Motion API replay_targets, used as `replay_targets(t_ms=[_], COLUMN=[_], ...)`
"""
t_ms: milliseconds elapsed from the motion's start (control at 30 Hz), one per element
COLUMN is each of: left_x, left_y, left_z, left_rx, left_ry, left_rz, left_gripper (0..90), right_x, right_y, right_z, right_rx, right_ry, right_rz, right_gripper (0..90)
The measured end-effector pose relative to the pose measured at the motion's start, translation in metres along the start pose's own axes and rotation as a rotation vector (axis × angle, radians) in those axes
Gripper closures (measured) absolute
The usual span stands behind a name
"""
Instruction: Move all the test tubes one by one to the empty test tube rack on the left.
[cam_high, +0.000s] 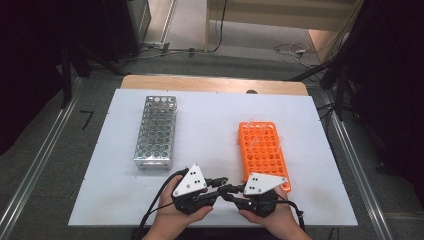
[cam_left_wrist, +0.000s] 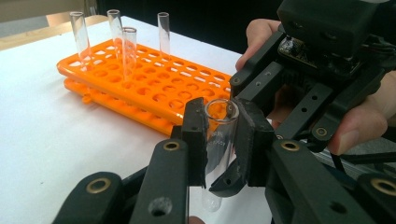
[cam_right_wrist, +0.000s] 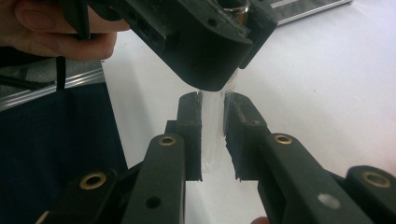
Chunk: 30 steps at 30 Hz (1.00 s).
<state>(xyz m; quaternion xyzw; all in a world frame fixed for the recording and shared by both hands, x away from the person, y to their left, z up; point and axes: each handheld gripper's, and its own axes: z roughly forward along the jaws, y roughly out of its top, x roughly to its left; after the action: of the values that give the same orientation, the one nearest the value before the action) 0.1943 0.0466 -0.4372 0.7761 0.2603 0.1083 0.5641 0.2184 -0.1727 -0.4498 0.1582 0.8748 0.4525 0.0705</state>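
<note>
At far left on the white table (cam_high: 215, 125) stands the metal tube rack (cam_high: 156, 131), well apart from your hands; your left gripper (cam_high: 218, 183) pinches a clear glass test tube (cam_left_wrist: 218, 140) near its open mouth, jaws pressed against the glass; your right gripper (cam_high: 231, 191) clamps the same tube lower down, tips meeting the left's; just right sits the orange tube rack (cam_high: 262, 150) with four tubes upright at its far end.

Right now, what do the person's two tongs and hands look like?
Both the left tongs and the right tongs are black, each topped by a grey three-cornered plate with black dots. Brass-coloured pivot rings mark the jaw links. Black cables trail back. Hands are bare, no sleeves visible.
</note>
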Motion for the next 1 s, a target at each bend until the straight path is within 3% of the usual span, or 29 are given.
replay_targets(t_ms=[167, 233, 400, 600, 700, 733, 767, 1000], left_x=[0.001, 0.001, 0.007, 0.014, 0.017, 0.018, 0.020, 0.031], left_y=[0.001, 0.002, 0.004, 0.006, 0.008, 0.008, 0.010, 0.016], left_z=[-0.002, -0.003, -0.011, -0.019, -0.022, -0.023, -0.024, -0.031], left_rx=[-0.008, -0.013, -0.027, -0.026, -0.031, -0.032, -0.032, -0.049], left_ry=[0.006, 0.011, 0.039, 0.076, 0.085, 0.091, 0.100, 0.135], left_rz=[-0.001, -0.001, -0.007, -0.007, -0.015, -0.013, -0.013, -0.013], left_gripper=[76.3, 76.3, 76.4, 76.5, 76.5, 76.5, 76.5, 76.5], right_x=[-0.001, -0.003, -0.009, -0.019, -0.025, -0.025, -0.031, -0.046], right_y=[-0.001, -0.002, -0.003, -0.005, -0.007, -0.007, -0.010, -0.017], right_z=[-0.001, -0.002, -0.012, -0.029, -0.036, -0.036, -0.041, -0.058], right_rx=[-0.014, -0.019, -0.070, -0.126, -0.137, -0.137, -0.149, -0.189], right_ry=[0.010, 0.006, -0.012, -0.083, -0.105, -0.105, -0.111, -0.143], right_rz=[0.017, 0.029, 0.059, 0.088, 0.106, 0.106, 0.122, 0.156], right_gripper=[71.8, 61.9, 48.1, 25.6, 9.9, 9.9, 0.8, 0.0])
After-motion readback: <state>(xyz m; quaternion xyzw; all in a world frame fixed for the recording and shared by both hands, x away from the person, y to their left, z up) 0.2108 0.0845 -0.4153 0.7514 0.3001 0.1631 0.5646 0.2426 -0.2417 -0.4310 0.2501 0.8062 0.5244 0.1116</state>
